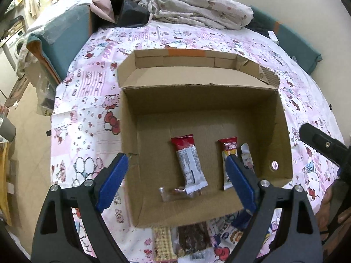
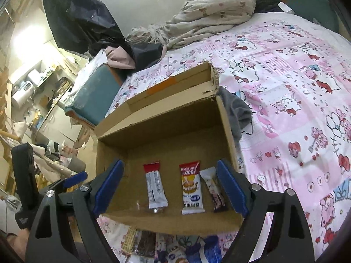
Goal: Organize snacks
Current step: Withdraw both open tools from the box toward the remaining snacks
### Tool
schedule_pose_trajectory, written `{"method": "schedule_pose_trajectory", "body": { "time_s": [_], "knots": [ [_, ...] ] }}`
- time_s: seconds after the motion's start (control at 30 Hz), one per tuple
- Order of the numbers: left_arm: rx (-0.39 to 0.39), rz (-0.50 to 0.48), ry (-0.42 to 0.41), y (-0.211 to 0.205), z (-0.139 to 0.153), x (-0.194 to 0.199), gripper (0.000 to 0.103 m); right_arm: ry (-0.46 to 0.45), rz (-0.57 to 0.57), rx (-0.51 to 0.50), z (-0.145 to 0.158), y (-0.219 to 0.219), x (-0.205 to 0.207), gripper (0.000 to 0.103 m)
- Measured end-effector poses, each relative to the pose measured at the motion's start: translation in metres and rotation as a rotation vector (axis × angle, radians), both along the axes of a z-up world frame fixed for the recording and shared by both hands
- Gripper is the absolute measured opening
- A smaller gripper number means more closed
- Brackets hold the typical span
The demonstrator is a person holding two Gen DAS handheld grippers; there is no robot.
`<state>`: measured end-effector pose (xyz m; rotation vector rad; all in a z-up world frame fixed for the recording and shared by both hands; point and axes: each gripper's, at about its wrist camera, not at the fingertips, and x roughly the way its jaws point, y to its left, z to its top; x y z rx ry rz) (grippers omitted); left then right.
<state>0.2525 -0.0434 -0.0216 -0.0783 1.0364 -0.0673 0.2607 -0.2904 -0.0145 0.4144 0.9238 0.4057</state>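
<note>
An open cardboard box [image 1: 197, 100] [image 2: 166, 129] lies on a bed with a pink cartoon sheet. Inside it lie a red-and-white snack bar [image 1: 189, 164] [image 2: 154, 188], a red-and-yellow snack packet [image 1: 228, 153] [image 2: 191, 188], a small white-and-dark bar [image 1: 246, 155] [image 2: 214, 194] and a clear wrapper [image 1: 173, 194] [image 2: 151, 209]. My left gripper [image 1: 177, 173] hangs open above the box's near part, empty. My right gripper [image 2: 170, 184] is open over the same snacks, empty too. More loose snacks [image 1: 184, 241] [image 2: 158, 247] lie on the sheet in front of the box.
A crumpled blanket [image 1: 197, 6] [image 2: 210, 15] and dark clothes are heaped at the bed's far end. A teal cushion [image 1: 63, 37] [image 2: 94, 92] stands at the bed's left edge, with a cluttered room beyond. A grey cloth [image 2: 239, 109] lies right of the box.
</note>
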Motion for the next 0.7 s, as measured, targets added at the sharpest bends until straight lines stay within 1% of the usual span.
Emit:
{"method": "schedule_pose_trajectory", "body": {
  "time_s": [0.33,0.7],
  "knots": [
    [-0.031,0.063,-0.009,0.025,0.010,-0.039,0.088,0.008,0.001,-0.032,0.011,-0.014,-0.049,0.089],
    [-0.054,0.108,0.010,0.046,0.006,-0.073,0.088,0.057,-0.056,-0.012,0.007,-0.031,-0.079,0.089]
  ]
}}
